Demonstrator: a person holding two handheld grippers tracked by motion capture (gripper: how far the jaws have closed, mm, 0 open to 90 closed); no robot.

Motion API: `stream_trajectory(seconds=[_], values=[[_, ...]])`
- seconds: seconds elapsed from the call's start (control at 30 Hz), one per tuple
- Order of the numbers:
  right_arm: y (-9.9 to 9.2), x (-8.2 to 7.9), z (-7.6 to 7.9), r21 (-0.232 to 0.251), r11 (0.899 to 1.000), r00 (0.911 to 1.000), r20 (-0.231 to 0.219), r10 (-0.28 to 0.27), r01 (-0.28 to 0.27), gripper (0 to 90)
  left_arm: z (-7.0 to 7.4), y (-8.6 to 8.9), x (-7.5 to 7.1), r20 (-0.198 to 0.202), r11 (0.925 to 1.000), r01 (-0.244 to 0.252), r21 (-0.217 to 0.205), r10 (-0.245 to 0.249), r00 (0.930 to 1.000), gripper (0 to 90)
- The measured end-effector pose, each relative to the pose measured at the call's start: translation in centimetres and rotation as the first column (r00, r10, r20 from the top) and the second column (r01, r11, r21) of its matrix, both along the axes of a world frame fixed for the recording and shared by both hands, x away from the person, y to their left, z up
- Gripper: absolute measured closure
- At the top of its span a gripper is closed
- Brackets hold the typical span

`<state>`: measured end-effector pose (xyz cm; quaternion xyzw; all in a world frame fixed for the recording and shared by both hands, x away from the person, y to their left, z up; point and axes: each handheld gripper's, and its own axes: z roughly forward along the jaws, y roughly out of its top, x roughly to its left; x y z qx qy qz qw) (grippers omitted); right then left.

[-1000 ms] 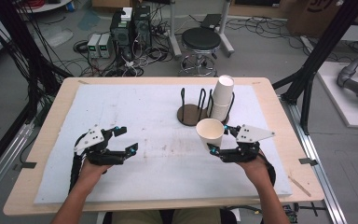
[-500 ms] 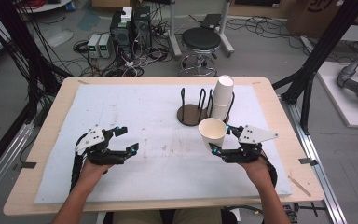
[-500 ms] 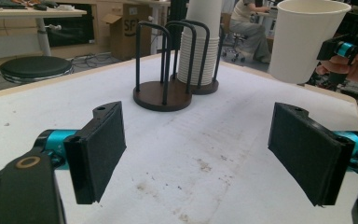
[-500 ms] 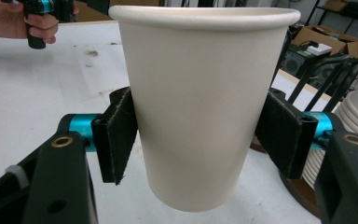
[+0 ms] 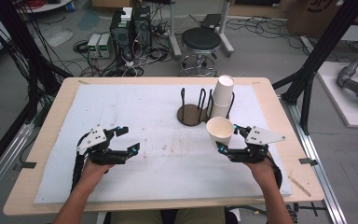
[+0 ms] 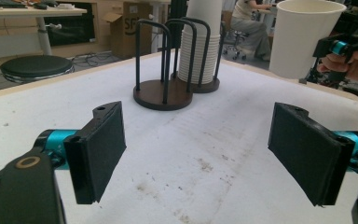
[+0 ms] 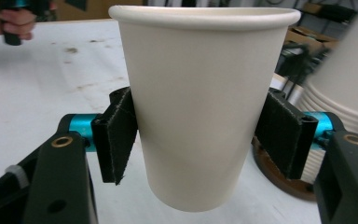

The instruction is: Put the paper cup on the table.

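1. We see the right gripper (image 5: 227, 139) at the right of the high view, its two black jaws clenched on a white paper cup (image 5: 220, 132) and holding it upright.
2. In the right gripper view the black pads (image 7: 116, 140) press flat on the cup's (image 7: 200, 107) two side walls, about halfway down, and the cup's base hangs clear above the table.
3. The held cup sits just in front of a dark round wooden cup holder with black wire loops (image 5: 193, 108), near it but apart from it.
4. A tall stack of white paper cups (image 5: 221, 95) stands in the right half of that holder, leaning a little; the left half stands empty.
5. In the left gripper view the stack (image 6: 200, 44) rises between the wire loops, and the holder's (image 6: 163, 93) round base rests on the white foam mat covering the wooden table (image 6: 223, 140).
6. The left gripper (image 5: 131, 139) hovers low at the left of the mat (image 5: 135, 107), well apart from the cup and the holder.
7. Its jaws stand released and wide, with nothing between them but bare mat.
8. We think the left gripper hangs just above the mat rather than resting on it, though the high view is too coarse to be sure.
9. A black round stool (image 5: 200, 39) stands on the floor beyond the table's far edge.
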<state>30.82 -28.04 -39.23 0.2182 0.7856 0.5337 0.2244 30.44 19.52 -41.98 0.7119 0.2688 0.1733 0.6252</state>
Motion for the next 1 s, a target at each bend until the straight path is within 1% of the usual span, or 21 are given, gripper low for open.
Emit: stream_trajectory(seconds=[0.03,0.1,0.13,0.17,0.23,0.3,0.33,0.37,0.43,0.57,0.67,0.7,0.77,0.87,0.9,0.93,1.0], values=[[-0.3,0.1,-0.2,0.005,1.000,0.9999,0.000,-0.012,0.012,32.9,0.0,-0.1,0.0,0.001,1.0000,-0.002,0.000,0.002,1.0000,18.6],[-1.3,0.4,-0.8,0.028,0.998,0.9986,-0.021,-0.049,0.050,32.9,0.0,-0.2,0.0,-0.001,1.0000,-0.001,0.004,0.001,1.0000,18.6],[-1.8,0.5,-1.0,0.031,0.997,0.9972,-0.032,-0.068,0.069,32.8,0.0,-0.3,0.0,-0.002,1.0000,0.004,0.003,-0.004,1.0000,18.6],[-2.2,0.7,-1.2,0.028,0.995,0.9953,-0.029,-0.092,0.093,32.7,-0.1,-0.3,0.1,-0.002,1.0000,0.001,0.003,-0.001,1.0000,18.6],[-3.0,1.0,-1.8,0.025,0.990,0.9890,-0.055,-0.137,0.139,32.2,-0.1,-0.4,0.1,-0.005,1.0000,0.005,0.005,-0.005,1.0000,18.6],[-3.6,1.4,-2.4,0.010,0.985,0.9822,-0.076,-0.172,0.173,31.8,-0.2,-0.5,0.2,-0.007,1.0000,0.006,0.005,-0.006,1.0000,18.6],[-3.8,1.5,-2.6,-0.004,0.982,0.9781,-0.090,-0.187,0.188,31.6,-0.2,-0.5,0.2,-0.007,1.0000,0.007,0.005,-0.007,1.0000,18.6],[-3.9,1.7,-2.7,-0.029,0.979,0.9749,-0.092,-0.203,0.201,31.6,-0.2,-0.5,0.2,-0.007,0.9999,0.007,0.008,-0.007,0.9999,18.6],[-4.1,1.9,-3.1,-0.044,0.976,0.9706,-0.106,-0.216,0.212,31.6,-0.2,-0.5,0.2,-0.008,0.9999,0.007,0.009,-0.006,0.9999,18.6],[-4.6,2.4,-3.9,-0.068,0.972,0.9576,-0.168,-0.234,0.225,31.7,-0.2,-0.5,0.2,-0.007,0.9999,0.010,0.010,-0.010,0.9999,18.6],[-4.7,2.7,-4.4,-0.080,0.972,0.9493,-0.211,-0.233,0.221,31.5,-0.2,-0.5,0.2,-0.008,0.9999,0.007,0.011,-0.007,0.9999,18.6],[-4.6,2.8,-4.5,-0.092,0.971,0.9469,-0.217,-0.237,0.222,31.2,-0.2,-0.5,0.2,-0.009,0.9999,0.005,0.012,-0.005,0.9999,18.6],[-4.7,2.8,-4.7,-0.086,0.970,0.9425,-0.232,-0.240,0.226,31.1,-0.2,-0.5,0.2,-0.012,0.9999,0.006,0.015,-0.005,0.9999,18.6],[-4.9,2.7,-4.7,-0.087,0.971,0.9414,-0.238,-0.239,0.224,31.1,-0.3,-0.5,0.3,-0.015,0.9998,0.004,0.017,-0.003,0.9999,18.6],[-5.0,2.7,-4.6,-0.087,0.970,0.9392,-0.245,-0.241,0.226,31.1,-0.3,-0.5,0.3,-0.015,0.9998,0.001,0.019,0.000,0.9999,18.6],[-5.1,2.5,-4.6,-0.093,0.970,0.9387,-0.248,-0.239,0.223,31.1,-0.3,-0.5,0.3,-0.017,0.9998,0.000,0.020,0.000,0.9999,18.6],[-5.2,2.3,-4.6,-0.105,0.970,0.9400,-0.243,-0.240,0.220,31.0,-0.3,-0.5,0.3,-0.018,0.9998,-0.002,0.018,0.002,0.9998,18.6]])
